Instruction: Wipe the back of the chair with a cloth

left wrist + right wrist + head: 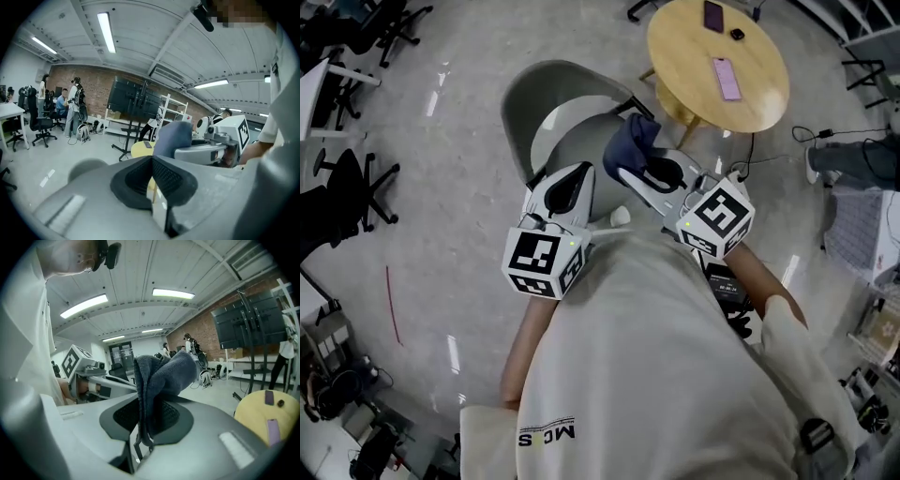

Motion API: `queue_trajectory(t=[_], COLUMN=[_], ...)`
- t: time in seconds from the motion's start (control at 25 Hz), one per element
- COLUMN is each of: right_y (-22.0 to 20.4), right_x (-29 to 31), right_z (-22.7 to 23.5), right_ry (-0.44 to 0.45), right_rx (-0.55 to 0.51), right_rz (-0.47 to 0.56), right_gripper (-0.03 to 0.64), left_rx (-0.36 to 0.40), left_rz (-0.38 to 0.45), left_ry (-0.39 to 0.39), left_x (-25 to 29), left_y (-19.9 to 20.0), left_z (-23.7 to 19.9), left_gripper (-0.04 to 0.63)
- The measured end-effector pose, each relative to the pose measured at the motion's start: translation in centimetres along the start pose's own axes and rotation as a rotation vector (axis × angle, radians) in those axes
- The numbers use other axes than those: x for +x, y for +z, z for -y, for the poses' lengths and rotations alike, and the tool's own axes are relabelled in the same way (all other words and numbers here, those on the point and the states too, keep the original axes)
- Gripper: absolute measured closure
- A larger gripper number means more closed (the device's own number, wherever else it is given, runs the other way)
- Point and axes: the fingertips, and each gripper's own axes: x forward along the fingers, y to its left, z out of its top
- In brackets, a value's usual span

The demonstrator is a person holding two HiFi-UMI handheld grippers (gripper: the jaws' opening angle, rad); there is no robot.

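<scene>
Cloth point(161, 373), dark blue and bunched, stands up from the right gripper point(144, 425), whose jaws are clamped on its lower folds. Seen from the head camera, it hangs over the seat of the grey chair point(525, 103), just right of the curved back. Whether it touches the chair cannot be told.

The left gripper point(152, 164) is beside the right one, on its left. Its jaws are pressed together with nothing between them, and it points over the near edge of the chair seat. Both grippers are held close in front of the person, whose pale shirt point(656, 375) fills the near part of the head view.

The chair stands on a polished grey floor point(441, 187), with its back on the far left side of the seat. To the far right of the chair is a round wooden desk point(750, 94). On it lie a pink phone point(727, 77), a dark phone point(713, 15) and a small black object point(738, 34).

In the left gripper view, several people point(74, 105) stand well off by a brick wall among black office chairs point(40, 124).
</scene>
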Motion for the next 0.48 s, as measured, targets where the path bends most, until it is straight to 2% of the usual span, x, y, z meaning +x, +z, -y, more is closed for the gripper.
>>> queue_trajectory(t=[0.16, 0.32, 0.48], right_y=[1.0, 1.3, 1.9], right_x=[-1.2, -2.7, -4.2], right_z=[-1.6, -1.8, -1.4], right_ry=[0.036, 0.015, -0.013], right_rx=[0.002, -0.024, 0.004], right_rz=[0.028, 0.05, 0.068], right_gripper=[0.54, 0.54, 0.54], left_rx=[0.036, 0.03, 0.045], left_rz=[0.002, 0.02, 0.038], left_ry=[-0.005, 0.001, 0.02], left_x=[-0.2, -0.5, -0.6], left_y=[-0.7, -0.3, 0.4], left_z=[1.2, 2.8, 4.0], left_gripper=[0.594, 0.594, 0.594])
